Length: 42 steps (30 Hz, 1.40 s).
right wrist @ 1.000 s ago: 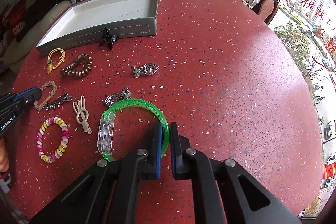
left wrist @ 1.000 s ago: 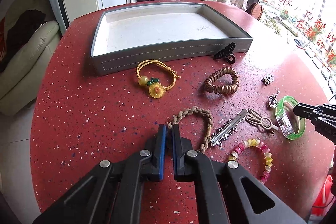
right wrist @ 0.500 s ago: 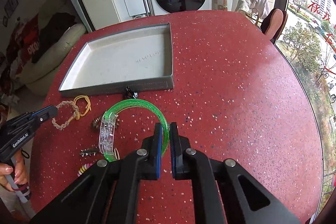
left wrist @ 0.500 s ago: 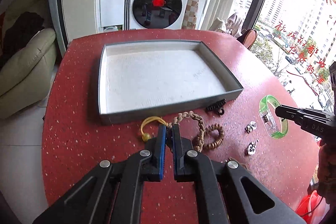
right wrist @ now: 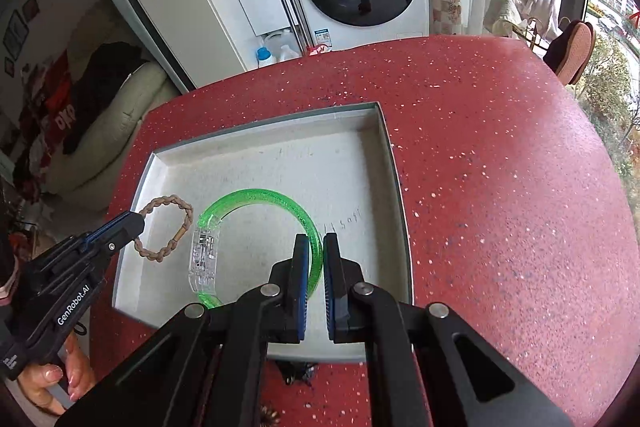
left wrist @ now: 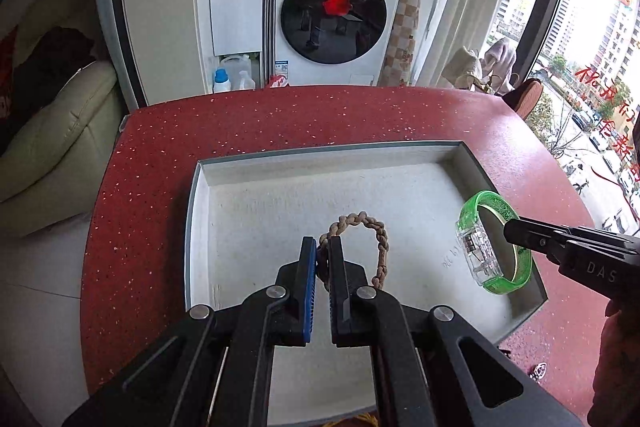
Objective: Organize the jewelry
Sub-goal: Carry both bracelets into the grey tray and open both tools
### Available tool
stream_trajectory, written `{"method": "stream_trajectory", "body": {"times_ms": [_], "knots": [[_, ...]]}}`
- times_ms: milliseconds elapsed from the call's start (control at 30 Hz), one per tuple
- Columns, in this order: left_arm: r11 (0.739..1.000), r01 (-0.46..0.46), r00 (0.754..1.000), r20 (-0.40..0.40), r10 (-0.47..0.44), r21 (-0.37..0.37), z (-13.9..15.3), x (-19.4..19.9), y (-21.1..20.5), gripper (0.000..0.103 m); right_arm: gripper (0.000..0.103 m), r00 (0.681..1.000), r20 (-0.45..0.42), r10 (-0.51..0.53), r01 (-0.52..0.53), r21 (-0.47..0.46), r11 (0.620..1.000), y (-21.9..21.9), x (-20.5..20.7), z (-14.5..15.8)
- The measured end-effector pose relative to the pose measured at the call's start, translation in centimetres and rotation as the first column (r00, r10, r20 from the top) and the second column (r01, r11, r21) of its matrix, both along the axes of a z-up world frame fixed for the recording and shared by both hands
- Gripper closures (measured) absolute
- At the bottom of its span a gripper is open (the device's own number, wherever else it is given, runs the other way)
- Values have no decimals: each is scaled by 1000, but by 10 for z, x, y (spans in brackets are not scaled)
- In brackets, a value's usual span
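Note:
My left gripper [left wrist: 322,253] is shut on a tan braided bracelet [left wrist: 370,227] and holds it above the grey tray [left wrist: 192,211]. It also shows in the right wrist view [right wrist: 134,225], with the bracelet [right wrist: 168,205] hanging from it. My right gripper [right wrist: 317,247] is shut on a green glitter bangle [right wrist: 256,197] with a clear clasp, over the tray's [right wrist: 394,187] right half. In the left wrist view the bangle [left wrist: 486,255] hangs at the right gripper [left wrist: 510,227] near the tray's right wall.
The tray sits on a red speckled table [right wrist: 500,167]. A black hair claw [right wrist: 298,373] and a brown piece [right wrist: 268,417] lie in front of the tray. A small silver charm [left wrist: 538,371] lies right of it. A washing machine [left wrist: 336,15] stands beyond the table.
Both grippers lifted their pieces off the table and carried them forward over the tray. The other jewelry has dropped out of view below.

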<state>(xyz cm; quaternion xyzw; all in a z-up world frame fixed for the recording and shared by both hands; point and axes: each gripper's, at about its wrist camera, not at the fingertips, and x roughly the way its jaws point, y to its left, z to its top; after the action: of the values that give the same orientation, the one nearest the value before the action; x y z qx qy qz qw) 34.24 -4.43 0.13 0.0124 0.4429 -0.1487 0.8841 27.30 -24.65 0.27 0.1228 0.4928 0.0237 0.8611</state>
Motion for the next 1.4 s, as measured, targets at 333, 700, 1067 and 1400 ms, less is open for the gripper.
{"method": "stream_trajectory", "body": {"times_ms": [333,700,1067,1400], "knots": [[996,-35,998,-58,40,86,-47,39,-5,80,95,998,-67,-16,11,-73,997,3,53,-43],[983,-30,998,-45,38,178,-54,29,-17,79,64,998,-65,13,-20,-113,993,11,49,-47],[984,-87,995,-28,92,153,-44,30,-8,0,29,1000,-3,-13,13,34,999,-2,25,-16],[997,-66,993,100,61,47,10,-22,7,0,16,997,53,-58,48,177,983,-19,-17,11]]}}
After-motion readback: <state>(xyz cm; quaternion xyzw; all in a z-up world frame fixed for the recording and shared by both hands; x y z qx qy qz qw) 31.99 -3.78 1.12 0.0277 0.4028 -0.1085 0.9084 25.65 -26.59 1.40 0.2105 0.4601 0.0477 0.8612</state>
